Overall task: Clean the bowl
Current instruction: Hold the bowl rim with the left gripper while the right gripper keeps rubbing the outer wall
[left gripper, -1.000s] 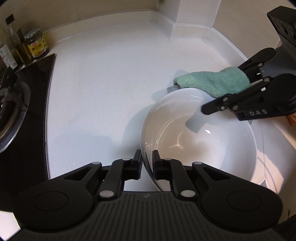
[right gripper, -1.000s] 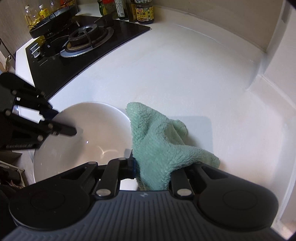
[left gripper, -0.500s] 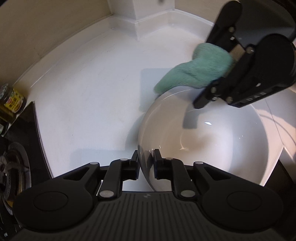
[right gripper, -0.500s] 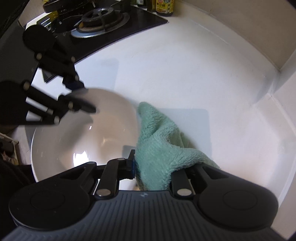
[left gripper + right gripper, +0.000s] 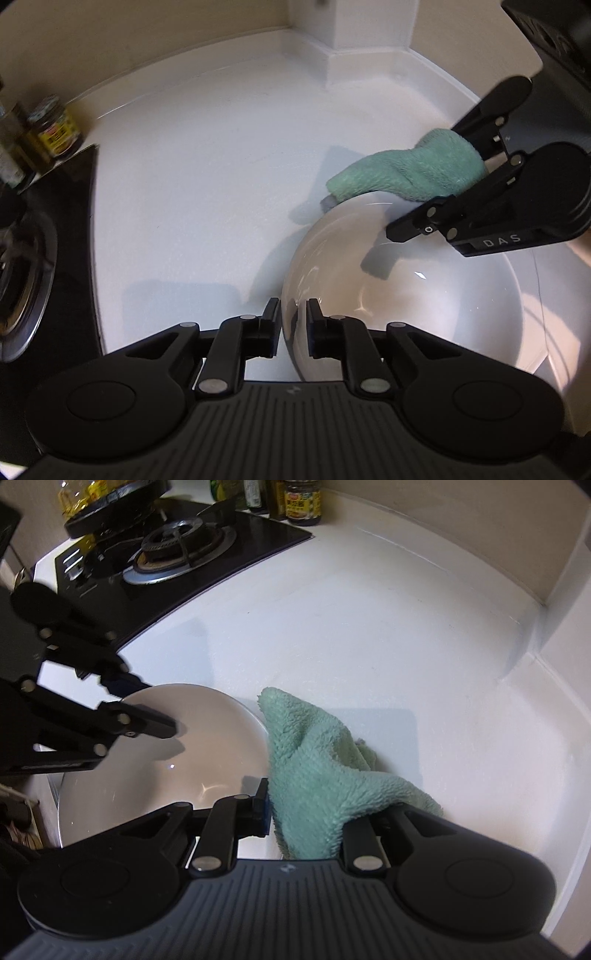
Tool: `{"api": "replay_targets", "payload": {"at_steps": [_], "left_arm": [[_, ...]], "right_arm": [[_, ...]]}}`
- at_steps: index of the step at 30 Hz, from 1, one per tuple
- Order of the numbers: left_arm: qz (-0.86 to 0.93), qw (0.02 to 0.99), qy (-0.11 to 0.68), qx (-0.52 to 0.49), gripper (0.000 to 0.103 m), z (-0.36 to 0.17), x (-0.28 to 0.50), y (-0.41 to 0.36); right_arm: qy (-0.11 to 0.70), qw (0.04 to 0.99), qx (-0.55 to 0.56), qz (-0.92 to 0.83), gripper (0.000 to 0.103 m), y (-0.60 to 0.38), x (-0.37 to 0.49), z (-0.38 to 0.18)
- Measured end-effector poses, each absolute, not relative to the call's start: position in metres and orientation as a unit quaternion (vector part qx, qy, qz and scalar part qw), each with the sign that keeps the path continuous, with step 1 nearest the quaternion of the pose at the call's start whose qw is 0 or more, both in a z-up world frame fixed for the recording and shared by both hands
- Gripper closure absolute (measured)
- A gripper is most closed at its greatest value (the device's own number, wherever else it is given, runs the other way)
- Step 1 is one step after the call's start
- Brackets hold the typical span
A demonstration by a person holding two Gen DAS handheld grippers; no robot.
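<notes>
A wide, glossy white ceramic bowl [image 5: 406, 314] sits on the white worktop [image 5: 207, 206] beside a black glass gas hob [image 5: 177, 554]. The left gripper [image 5: 293, 328] has its jaws nearly closed, clamped on the bowl's near rim, one finger inside and one outside. The right gripper [image 5: 317, 812] holds a fluffy mint-green microfibre cloth [image 5: 317, 771] between narrowly parted jaws; the cloth drapes at the bowl's far rim, touching it. Brown jars with yellow labels [image 5: 51, 129] stand by the wall.
</notes>
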State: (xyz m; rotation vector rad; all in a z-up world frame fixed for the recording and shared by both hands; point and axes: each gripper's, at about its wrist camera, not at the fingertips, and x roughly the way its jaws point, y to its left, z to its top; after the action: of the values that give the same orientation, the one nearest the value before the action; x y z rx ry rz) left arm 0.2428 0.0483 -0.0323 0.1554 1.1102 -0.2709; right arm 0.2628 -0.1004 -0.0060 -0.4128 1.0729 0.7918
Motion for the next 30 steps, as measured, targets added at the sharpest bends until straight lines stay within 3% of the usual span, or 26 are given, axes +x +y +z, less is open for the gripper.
{"api": "replay_targets", "payload": {"at_steps": [12, 24, 30], "left_arm": [[-0.143, 0.832, 0.523, 0.119, 0.092, -0.028, 0.237, 0.038], [-0.213, 0.817, 0.497, 0.200, 0.088, -0.030, 0.270, 0.016], [-0.164, 0.825, 0.524, 0.131, 0.085, -0.030, 0.272, 0.021]], "right_arm": [[0.507, 0.753, -0.207, 0.365, 0.089, -0.106, 0.250, -0.006], [0.488, 0.737, -0.261, 0.389, 0.087, -0.085, 0.270, -0.005], [0.490, 0.745, -0.237, 0.387, 0.088, -0.085, 0.274, -0.008]]}}
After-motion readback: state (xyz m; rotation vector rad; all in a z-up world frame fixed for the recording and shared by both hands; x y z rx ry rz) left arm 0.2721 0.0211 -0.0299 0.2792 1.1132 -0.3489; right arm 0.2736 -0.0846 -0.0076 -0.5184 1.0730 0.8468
